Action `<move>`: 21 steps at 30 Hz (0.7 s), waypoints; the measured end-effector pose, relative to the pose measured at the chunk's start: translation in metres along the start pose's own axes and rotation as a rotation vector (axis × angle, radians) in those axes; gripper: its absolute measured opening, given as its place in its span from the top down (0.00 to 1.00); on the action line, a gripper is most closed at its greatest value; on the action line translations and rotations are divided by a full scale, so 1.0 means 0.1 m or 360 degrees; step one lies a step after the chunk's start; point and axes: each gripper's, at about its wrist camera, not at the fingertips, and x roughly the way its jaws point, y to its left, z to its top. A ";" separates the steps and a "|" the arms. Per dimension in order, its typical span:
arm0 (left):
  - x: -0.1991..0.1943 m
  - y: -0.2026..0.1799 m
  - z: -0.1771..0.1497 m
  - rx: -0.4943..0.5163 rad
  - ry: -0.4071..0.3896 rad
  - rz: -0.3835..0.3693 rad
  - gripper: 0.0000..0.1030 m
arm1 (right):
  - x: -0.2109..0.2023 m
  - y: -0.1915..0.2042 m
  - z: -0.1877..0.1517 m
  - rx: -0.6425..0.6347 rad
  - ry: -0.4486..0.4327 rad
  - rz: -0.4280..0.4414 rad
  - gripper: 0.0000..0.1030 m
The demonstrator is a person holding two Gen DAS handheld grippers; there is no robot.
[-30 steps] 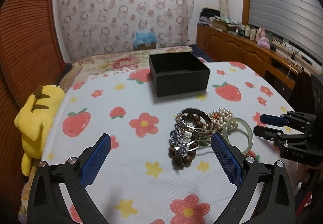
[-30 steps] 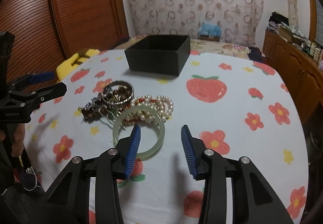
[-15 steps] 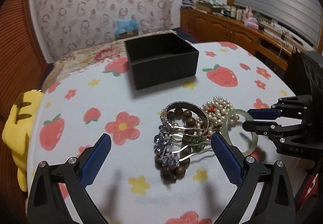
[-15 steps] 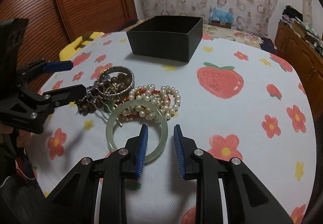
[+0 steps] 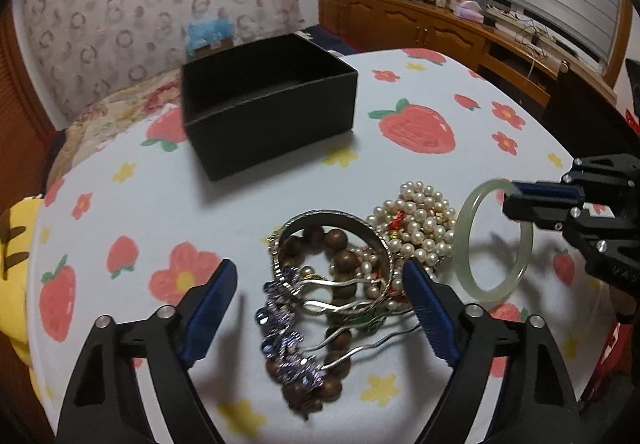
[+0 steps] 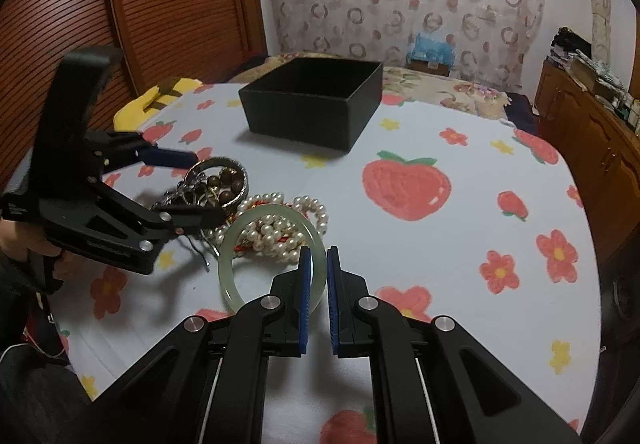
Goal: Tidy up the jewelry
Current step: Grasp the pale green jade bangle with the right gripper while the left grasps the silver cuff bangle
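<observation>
Table [image 6: 460, 148] under a strawberry-and-flower cloth [image 5: 420, 92] carries everything I see. Black box [image 5: 268, 100], lid off, sits toward the far edge, well apart from the jewelry; I can't make out the inside.

My left gripper [image 5: 320, 308] has its jaws spread wide, straddling the pile at the near edge, gripping nothing. In the right wrist view it sits at the pile's left side with the blue pads [image 6: 172, 158] either side of the silver bangle.

My right gripper [image 6: 318, 272] has jaws nearly pressed together, pinching the near rim of the jade bangle [image 6: 272, 256]. Left wrist view shows that bangle [image 5: 494, 240] tilted up, lower rim by the cloth, upper rim in the pads; can't tell whether it touches the cloth.

Pearl strands [image 5: 420, 224] lie just beside the jade bangle, touching the silver bangle [image 5: 332, 240]. Brown wooden beads [image 5: 332, 252] run through it toward the near edge. Wavy silver hairpins [image 5: 348, 308] with purple crystal ends [image 5: 288, 340] lie across the beads.
</observation>
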 end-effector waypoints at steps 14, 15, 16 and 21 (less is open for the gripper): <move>-0.02 0.01 0.03 -0.0007 -0.0090 -0.0044 0.43 | -0.12 -0.07 0.18 -0.0018 -0.0090 -0.0034 0.91; -0.05 0.02 0.02 -0.0018 -0.0110 -0.0049 0.43 | -0.11 -0.07 0.21 -0.0024 -0.0095 -0.0038 0.91; -0.09 0.04 0.03 -0.0026 -0.0133 -0.0049 0.44 | -0.11 -0.07 0.24 -0.0031 -0.0102 -0.0042 0.91; -0.22 0.11 0.09 -0.0054 -0.0212 -0.0035 0.43 | -0.04 -0.06 0.48 -0.0068 -0.0131 -0.0063 0.91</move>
